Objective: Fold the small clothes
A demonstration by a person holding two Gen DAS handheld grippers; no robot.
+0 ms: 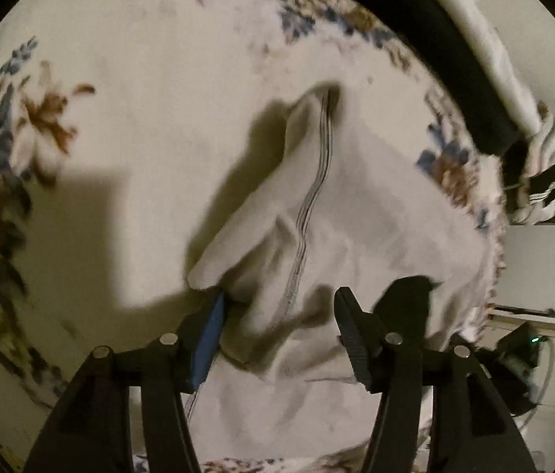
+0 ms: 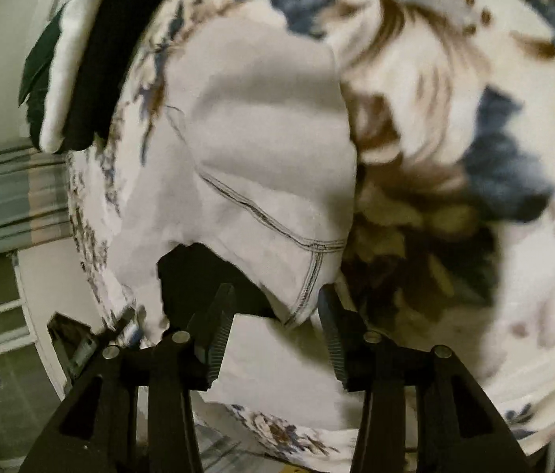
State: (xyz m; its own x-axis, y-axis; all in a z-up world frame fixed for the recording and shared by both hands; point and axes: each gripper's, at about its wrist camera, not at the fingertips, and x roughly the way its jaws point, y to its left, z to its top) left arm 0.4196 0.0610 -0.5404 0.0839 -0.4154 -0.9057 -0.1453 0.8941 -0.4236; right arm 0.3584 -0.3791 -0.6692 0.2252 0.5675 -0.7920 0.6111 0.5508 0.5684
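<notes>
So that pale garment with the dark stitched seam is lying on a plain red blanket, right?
Not quite. The garment with the seam does lie on a blanket, but the blanket is white with blue and brown flowers, not plain red. Both wrist views show it.

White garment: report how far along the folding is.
Done: little. The white garment lies rumpled on the floral cover, its seam wavy, with no flat fold visible. In hand: both hand-held grippers, left and right, are open with cloth between the fingers, neither clamped. Left: grasp, smooth and fold.
</notes>
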